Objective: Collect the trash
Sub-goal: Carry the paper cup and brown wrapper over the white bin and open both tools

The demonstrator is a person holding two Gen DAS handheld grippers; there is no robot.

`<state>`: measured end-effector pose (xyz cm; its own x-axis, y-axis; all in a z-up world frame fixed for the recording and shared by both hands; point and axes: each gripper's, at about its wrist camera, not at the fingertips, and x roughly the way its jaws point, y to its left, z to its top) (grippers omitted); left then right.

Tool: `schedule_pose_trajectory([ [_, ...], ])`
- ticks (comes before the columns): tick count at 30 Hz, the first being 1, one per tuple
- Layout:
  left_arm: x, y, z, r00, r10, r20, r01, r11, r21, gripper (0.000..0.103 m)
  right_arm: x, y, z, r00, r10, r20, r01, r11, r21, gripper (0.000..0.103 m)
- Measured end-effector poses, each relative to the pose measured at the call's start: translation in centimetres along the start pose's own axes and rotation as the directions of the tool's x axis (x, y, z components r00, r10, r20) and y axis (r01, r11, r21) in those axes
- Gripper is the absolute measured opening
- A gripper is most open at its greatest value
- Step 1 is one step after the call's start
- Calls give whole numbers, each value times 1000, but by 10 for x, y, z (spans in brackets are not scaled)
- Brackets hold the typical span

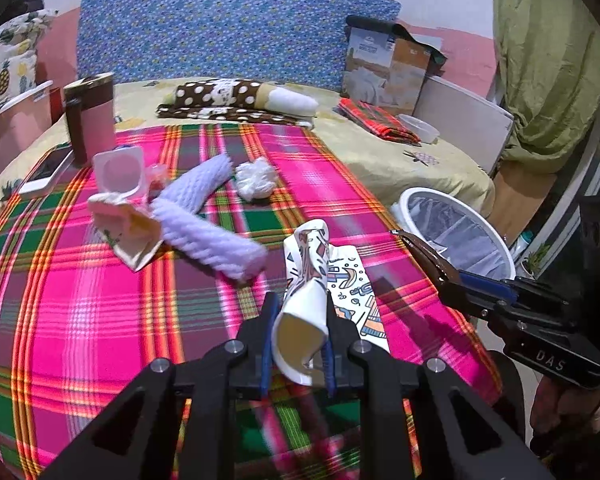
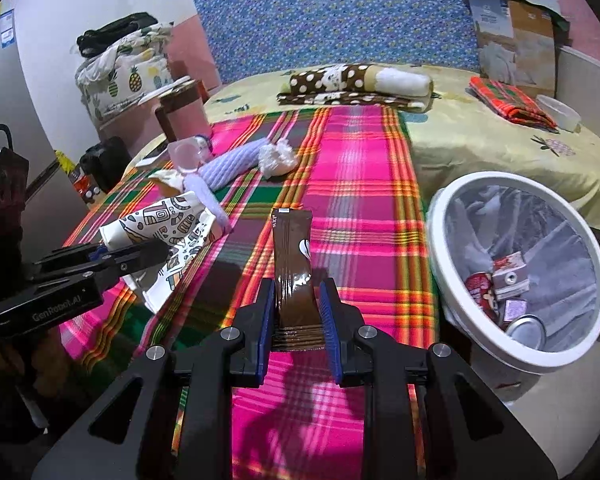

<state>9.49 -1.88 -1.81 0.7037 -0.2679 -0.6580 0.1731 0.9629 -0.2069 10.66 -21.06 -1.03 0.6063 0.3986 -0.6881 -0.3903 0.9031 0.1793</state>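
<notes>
My left gripper [image 1: 302,300] is shut on a crushed white paper cup [image 1: 300,320] printed with coloured doodles, lifted just above the pink plaid cloth [image 1: 100,300]. A flap of the cup trails onto the cloth. My right gripper [image 2: 296,292] is shut on a brown sachet wrapper [image 2: 292,248] that sticks up between its blue pads. In the right wrist view the left gripper [image 2: 140,250] and the cup [image 2: 160,220] are at the left. A white bin [image 2: 440,248] with a clear liner stands to the right of the bed and holds several wrappers and a can.
On the cloth beyond lie a purple foam sleeve [image 1: 204,216], a white tissue ball [image 1: 256,178], a clear plastic cup [image 1: 118,172] and a cream wrapper [image 1: 128,232]. A phone [image 1: 48,172] and a brown tumbler [image 1: 90,116] sit at the left. Folded cloths lie behind.
</notes>
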Motion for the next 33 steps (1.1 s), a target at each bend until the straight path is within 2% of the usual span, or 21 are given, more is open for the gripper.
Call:
schedule_pose_trajectory([
  [14, 27, -61, 23, 996, -84, -10, 84, 991, 107, 20, -23, -47, -6, 995, -94, 40, 90, 992, 85, 25],
  [33, 66, -134, 40, 985, -163, -54, 171, 963, 209, 20, -42, -110, -10, 972, -228, 56, 214, 959, 188, 25],
])
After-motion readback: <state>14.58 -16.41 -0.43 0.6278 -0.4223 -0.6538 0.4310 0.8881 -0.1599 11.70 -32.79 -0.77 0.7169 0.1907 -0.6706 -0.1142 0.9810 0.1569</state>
